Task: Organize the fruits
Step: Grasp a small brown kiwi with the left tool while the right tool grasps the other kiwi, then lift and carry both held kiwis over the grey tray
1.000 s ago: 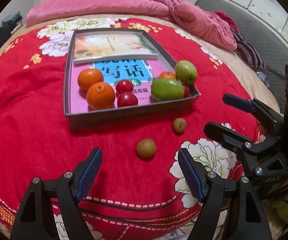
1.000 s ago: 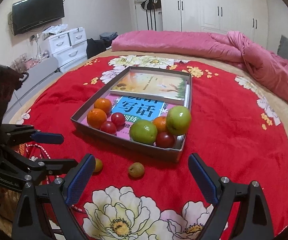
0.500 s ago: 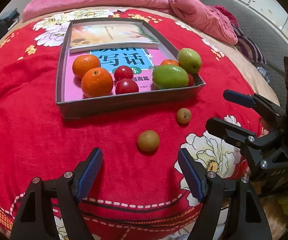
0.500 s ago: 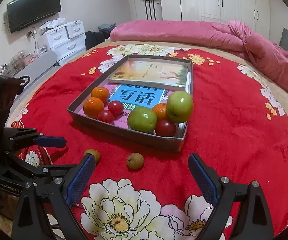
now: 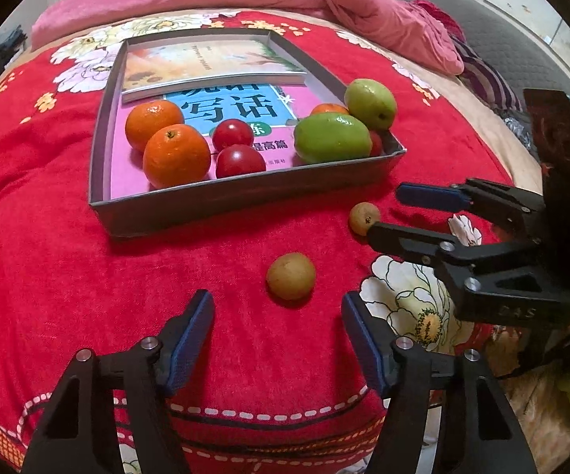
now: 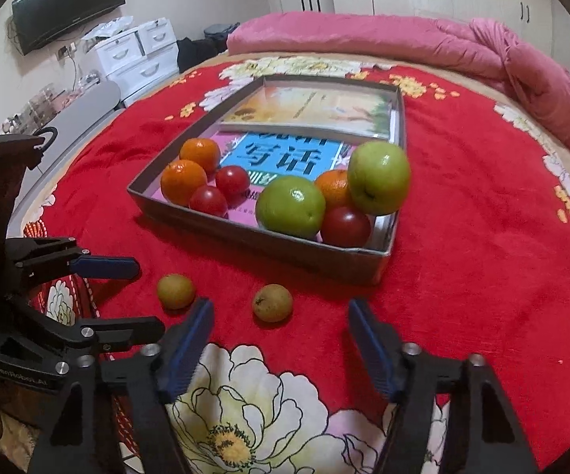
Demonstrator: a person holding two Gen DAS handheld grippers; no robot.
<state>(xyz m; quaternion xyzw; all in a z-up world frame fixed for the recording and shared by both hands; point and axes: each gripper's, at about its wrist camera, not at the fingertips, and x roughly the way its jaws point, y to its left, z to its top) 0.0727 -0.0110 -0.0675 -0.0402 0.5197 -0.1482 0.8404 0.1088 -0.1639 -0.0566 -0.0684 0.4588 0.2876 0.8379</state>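
Observation:
Two small brown fruits lie on the red blanket in front of a grey tray (image 5: 245, 201) (image 6: 285, 251). One brown fruit (image 5: 291, 276) (image 6: 175, 290) sits right at the tips of my left gripper (image 5: 277, 308) (image 6: 146, 296). Its jaws are closing, and the pads are clear of the fruit. The other brown fruit (image 6: 272, 302) (image 5: 364, 217) sits at the mouth of my right gripper (image 6: 279, 308) (image 5: 387, 213). Those jaws are closing too, without touching it. In the tray are oranges (image 5: 176, 156), tomatoes (image 5: 239, 160) and green fruits (image 5: 332, 138).
Two books (image 5: 213, 67) lie in the tray's far half. A pink quilt (image 6: 403, 39) is bunched along the bed's far side. White drawers (image 6: 134, 55) and a wall television (image 6: 67, 4) stand beyond the bed's left edge. The bed's near edge is just below both grippers.
Both grippers' jaws have narrowed, the right one more. The right gripper has sunk and come closer to its brown fruit. The left gripper has barely shifted.

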